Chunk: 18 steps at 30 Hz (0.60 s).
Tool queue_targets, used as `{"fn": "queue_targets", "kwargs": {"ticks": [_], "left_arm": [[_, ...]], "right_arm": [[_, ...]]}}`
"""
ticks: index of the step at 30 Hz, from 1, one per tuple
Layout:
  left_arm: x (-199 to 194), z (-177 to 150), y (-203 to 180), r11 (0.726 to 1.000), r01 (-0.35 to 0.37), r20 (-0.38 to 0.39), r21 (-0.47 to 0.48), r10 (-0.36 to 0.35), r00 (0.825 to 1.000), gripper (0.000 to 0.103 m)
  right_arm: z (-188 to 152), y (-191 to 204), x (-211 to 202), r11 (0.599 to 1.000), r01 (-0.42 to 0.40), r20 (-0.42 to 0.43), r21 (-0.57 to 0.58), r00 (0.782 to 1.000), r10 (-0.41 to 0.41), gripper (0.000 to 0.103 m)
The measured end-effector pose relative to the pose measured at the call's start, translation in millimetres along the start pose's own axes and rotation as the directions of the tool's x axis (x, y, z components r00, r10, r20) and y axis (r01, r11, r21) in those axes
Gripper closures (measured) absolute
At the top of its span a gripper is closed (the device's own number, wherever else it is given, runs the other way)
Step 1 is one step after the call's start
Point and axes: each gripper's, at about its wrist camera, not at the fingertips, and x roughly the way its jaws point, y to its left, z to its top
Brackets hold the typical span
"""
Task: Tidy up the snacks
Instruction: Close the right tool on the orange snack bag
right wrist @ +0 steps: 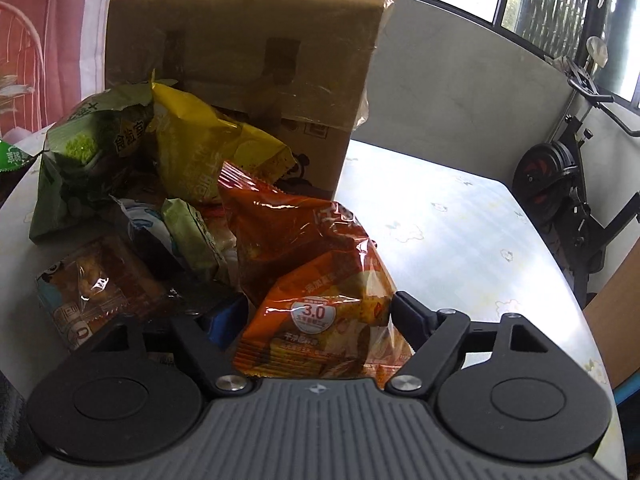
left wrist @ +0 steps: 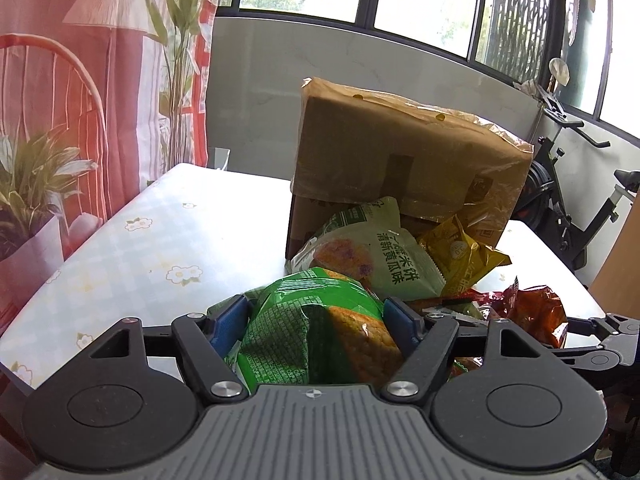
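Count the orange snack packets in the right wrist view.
2: one orange packet between the right tongs, another behind it, before the cardboard box. More may be hidden.

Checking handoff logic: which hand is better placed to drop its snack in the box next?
Left, probably. Its gripper is clamped on the green pack, facing the box. The right gripper only straddles the orange pack; grip unclear.

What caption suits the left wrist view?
Left gripper clasps a green snack bag before a cardboard box.
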Motion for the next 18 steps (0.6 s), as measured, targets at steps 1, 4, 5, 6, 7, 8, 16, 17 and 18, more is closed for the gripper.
{"fn": "queue_targets", "kwargs": {"ticks": [1,4,5,6,7,8,16,17,18], "left_arm": [[-0.7,0.5,-0.2,1.0,0.002,0.005,0.001,-0.002,1.0,0.027],[2.1,-1.2,-1.9,1.0,0.004,-0.006,0.006,-0.004,1.0,0.027],[3.6,-2.0,-1.7,1.0,0.005,-0.015,0.003,-0.005,1.0,0.027],[4.2,-2.6,-1.5,1.0,0.004,-0.022,0.0,-0.004,1.0,0.027],[3.6,-2.4,-1.3,1.0,0.001,-0.022,0.0,-0.001,1.0,0.027],[2.0,-1.8,-1.2,1.0,-0.003,-0.014,0.002,0.003,1.0,0.027],[-11.1,9.2,0.5,0.999,-0.01,0.076,0.031,0.008,0.997,0.027],[-11.6,11.4,1.7,1.0,-0.012,0.082,0.028,0.01,0.997,0.027],[-12.0,13.4,2.7,1.0,-0.014,0.09,0.027,0.012,0.996,0.027]], "right_arm": [[-0.3,-1.8,-0.2,1.0,0.001,0.005,0.001,1.0,-0.001,0.026],[-1.5,-5.7,-1.0,1.0,-0.016,0.018,0.012,1.0,0.016,0.034],[-1.9,-7.6,-1.8,1.0,-0.022,0.023,0.017,0.999,0.022,0.035],[-2.2,-9.0,-2.1,0.999,-0.027,0.026,0.021,0.999,0.026,0.036],[-2.7,-10.5,-3.1,0.999,-0.031,0.031,0.027,0.999,0.03,0.037],[-3.6,-12.8,-5.4,0.999,-0.034,0.039,0.032,0.999,0.033,0.038],[0.3,-20.0,-26.9,0.995,-0.042,0.085,0.096,0.996,0.034,0.039],[1.8,-22.6,-29.3,0.993,-0.043,0.091,0.111,0.995,0.033,0.039],[3.2,-25.5,-31.4,0.991,-0.044,0.098,0.126,0.995,0.032,0.039]]}}
